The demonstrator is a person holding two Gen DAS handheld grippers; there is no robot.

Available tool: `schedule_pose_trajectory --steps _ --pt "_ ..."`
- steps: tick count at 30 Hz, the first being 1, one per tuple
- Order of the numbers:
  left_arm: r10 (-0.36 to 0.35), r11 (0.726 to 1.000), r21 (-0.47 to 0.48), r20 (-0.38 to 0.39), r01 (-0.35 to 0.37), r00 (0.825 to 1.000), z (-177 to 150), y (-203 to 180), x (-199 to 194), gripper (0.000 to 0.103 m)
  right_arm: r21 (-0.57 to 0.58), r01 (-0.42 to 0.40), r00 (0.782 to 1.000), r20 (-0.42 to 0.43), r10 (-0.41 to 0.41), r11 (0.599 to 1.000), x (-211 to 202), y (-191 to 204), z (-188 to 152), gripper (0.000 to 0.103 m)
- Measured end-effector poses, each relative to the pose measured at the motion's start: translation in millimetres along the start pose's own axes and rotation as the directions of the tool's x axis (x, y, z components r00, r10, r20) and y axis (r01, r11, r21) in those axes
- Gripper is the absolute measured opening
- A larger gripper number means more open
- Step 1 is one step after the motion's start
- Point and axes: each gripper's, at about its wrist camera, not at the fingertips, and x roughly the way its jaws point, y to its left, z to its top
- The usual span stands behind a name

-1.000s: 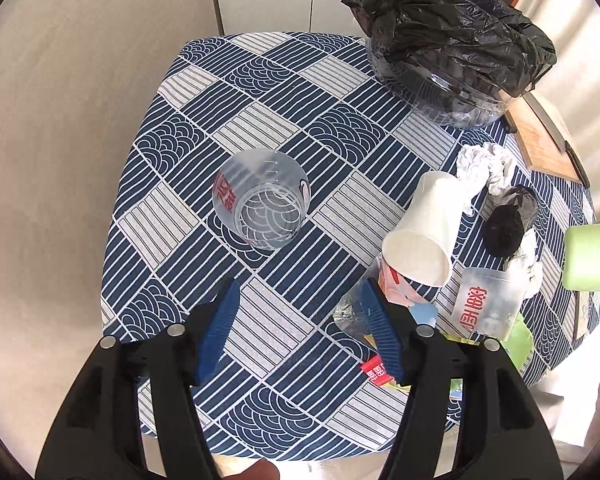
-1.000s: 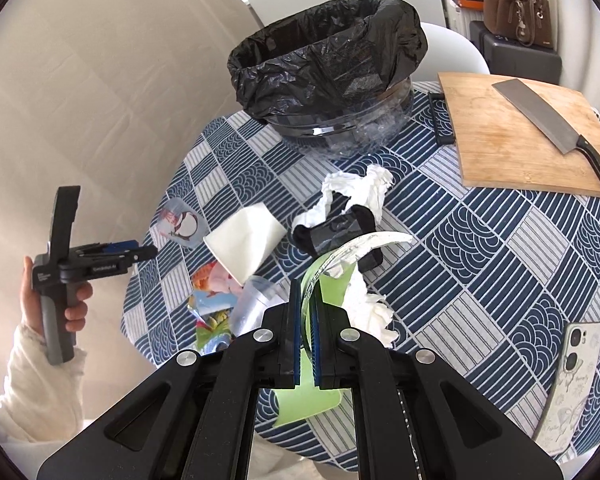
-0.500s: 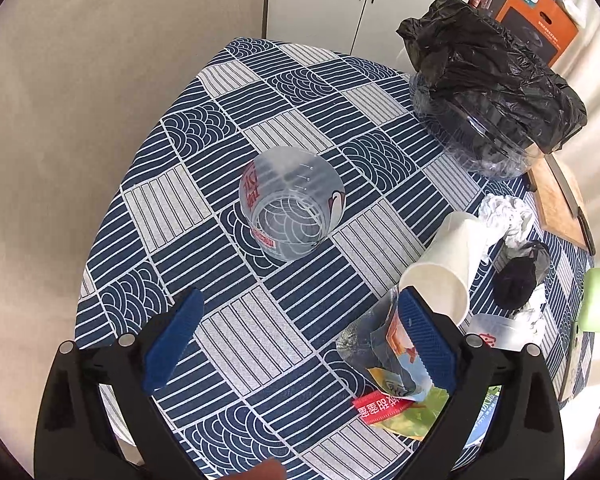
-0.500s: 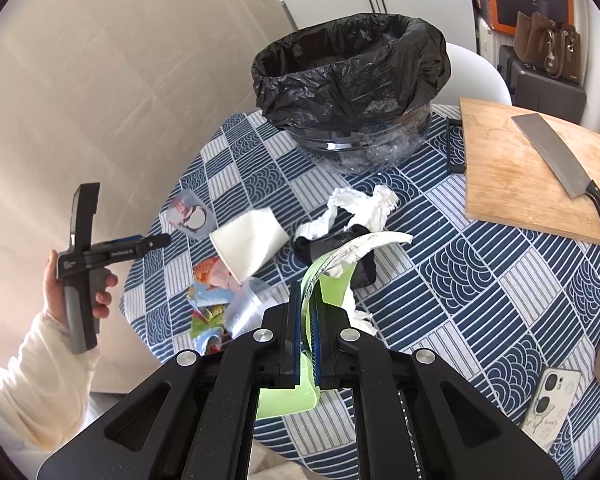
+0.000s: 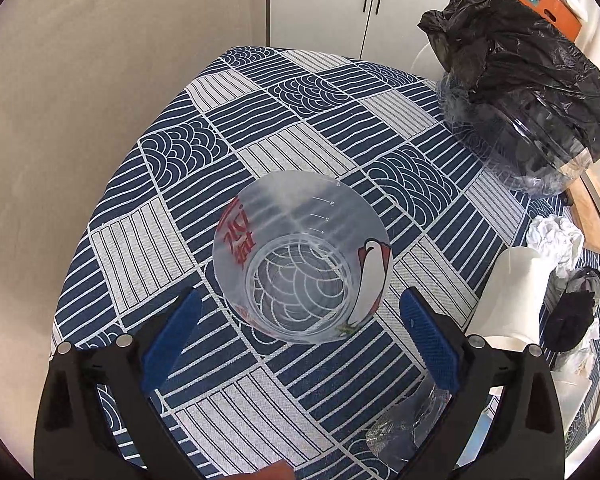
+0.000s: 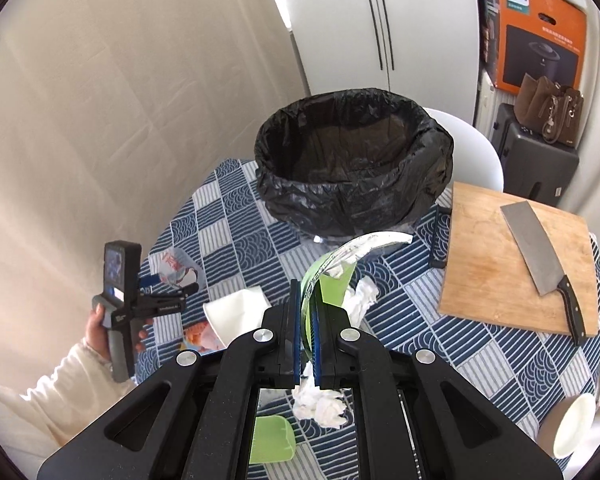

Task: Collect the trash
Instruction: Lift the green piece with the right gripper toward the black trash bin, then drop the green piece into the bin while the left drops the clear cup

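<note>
My left gripper (image 5: 300,312) is open, its blue pads either side of a clear plastic cup (image 5: 302,256) with red lettering that stands on the patterned tablecloth (image 5: 260,128); the pads do not touch it. My right gripper (image 6: 307,312) is shut on a green wrapper with a foil lining (image 6: 332,264), held above the table and short of the black-lined trash bin (image 6: 352,164). The bin also shows in the left wrist view (image 5: 532,92). The left gripper appears in the right wrist view (image 6: 156,300) by the same cup (image 6: 178,270).
A white paper cup (image 5: 512,292) lies on its side, with crumpled tissue (image 5: 556,236), a black item (image 5: 572,316) and crinkled wrappers (image 5: 408,428) nearby. A cutting board (image 6: 512,264) with a cleaver (image 6: 540,248) lies right. A small bowl (image 6: 572,424) sits at the table edge.
My left gripper moved forward over the table and now straddles the clear cup. My right gripper rose with the green wrapper and came closer to the bin.
</note>
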Motion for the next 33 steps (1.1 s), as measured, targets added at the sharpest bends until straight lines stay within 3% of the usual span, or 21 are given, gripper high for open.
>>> schedule_pose_trajectory --steps 3,4,6,9,14,20,26,33 --pt "-0.011 1.000 0.015 0.009 0.011 1.000 2.8 -2.1 4.5 0.093 -0.022 -0.001 1.000 0.011 0.002 1.000 1.2 -2.5 18.1 0.004" --pt "-0.017 1.000 0.023 0.018 0.017 1.000 3.7 -3.0 4.3 0.087 -0.026 -0.006 1.000 0.013 0.007 1.000 1.9 -3.5 23.1 0.004" --pt "-0.045 0.999 0.020 0.025 0.044 0.999 7.0 -2.2 5.8 0.065 -0.037 -0.028 1.000 0.010 0.028 0.999 5.1 -6.0 31.5 0.004" --pt "-0.088 0.996 0.032 0.026 0.088 0.996 12.3 -4.6 8.4 0.058 -0.052 -0.085 0.996 0.014 0.086 0.995 6.9 -11.6 39.2 0.004" --pt "-0.119 0.993 0.014 0.056 0.119 0.991 21.6 -5.2 0.7 0.057 -0.070 -0.089 0.996 0.008 0.090 0.994 11.8 -16.4 49.3 0.004" --pt "-0.148 0.989 0.034 0.151 0.144 0.977 46.3 -8.9 -30.7 0.057 -0.093 -0.090 0.995 0.032 0.093 0.992 10.0 -20.6 64.7 0.004" --pt "-0.197 0.975 0.156 0.273 0.158 0.942 80.4 -34.5 -72.9 0.058 -0.115 -0.095 0.993 0.060 0.102 0.989 9.6 -23.0 84.1 0.004" --pt "-0.269 0.940 0.300 0.370 0.160 0.889 126.4 -75.2 -97.4 0.059 -0.128 -0.093 0.990 0.093 0.106 0.987 15.4 -30.7 107.0 0.004"
